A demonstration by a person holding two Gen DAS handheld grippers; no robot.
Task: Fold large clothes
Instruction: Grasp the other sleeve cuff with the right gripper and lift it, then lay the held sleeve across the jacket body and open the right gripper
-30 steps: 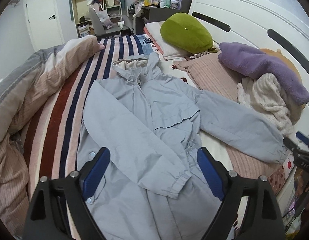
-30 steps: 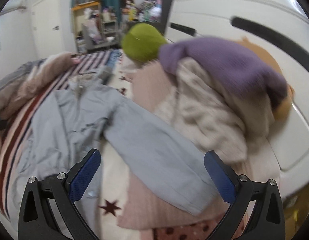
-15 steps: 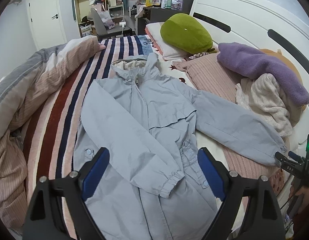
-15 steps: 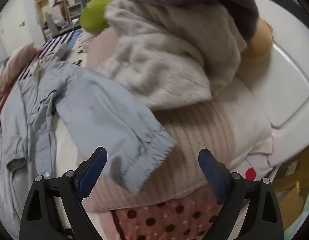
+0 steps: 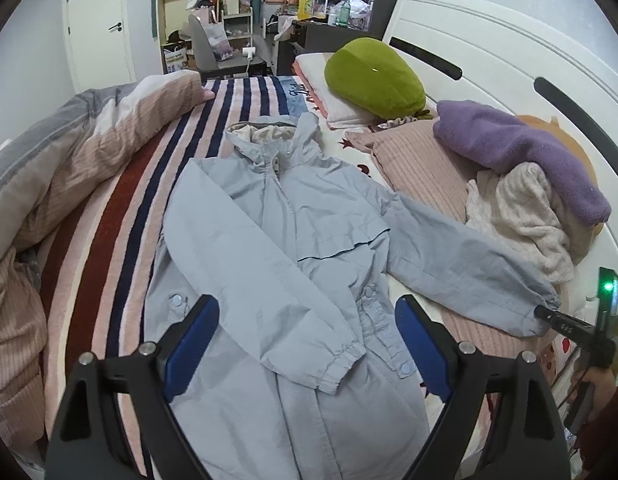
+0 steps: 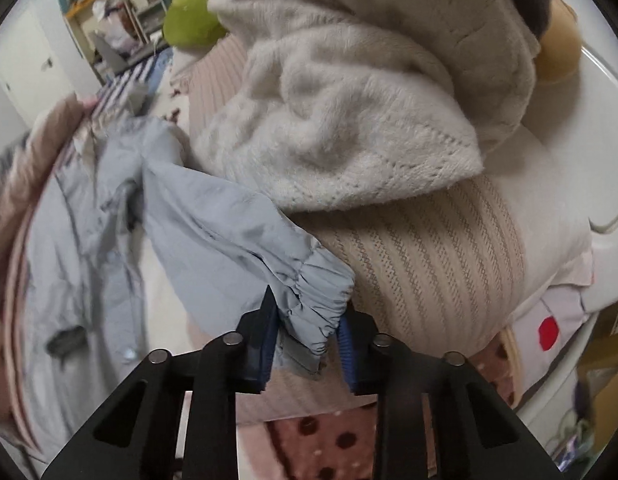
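Note:
A light grey-blue hooded jacket (image 5: 285, 240) lies spread front-up on the striped bedspread (image 5: 121, 208). One sleeve is folded across its front. The other sleeve (image 5: 469, 276) stretches out to the right over a pink pillow. My left gripper (image 5: 305, 344) is open and empty above the jacket's lower part. My right gripper (image 6: 307, 336) is closed on the elastic cuff (image 6: 317, 296) of the outstretched sleeve, and it also shows at the right edge of the left wrist view (image 5: 565, 324).
A cream knit sweater (image 6: 341, 128) and a purple fleece (image 5: 521, 152) lie piled on the pink ribbed pillow (image 6: 429, 256) by the white headboard (image 5: 509, 60). A green cushion (image 5: 373, 76) sits at the bed's far end. A rumpled duvet (image 5: 61, 152) lies on the left.
My right gripper has moved in onto the end of the outstretched sleeve and closed on its cuff. My left gripper has hardly moved and stays open.

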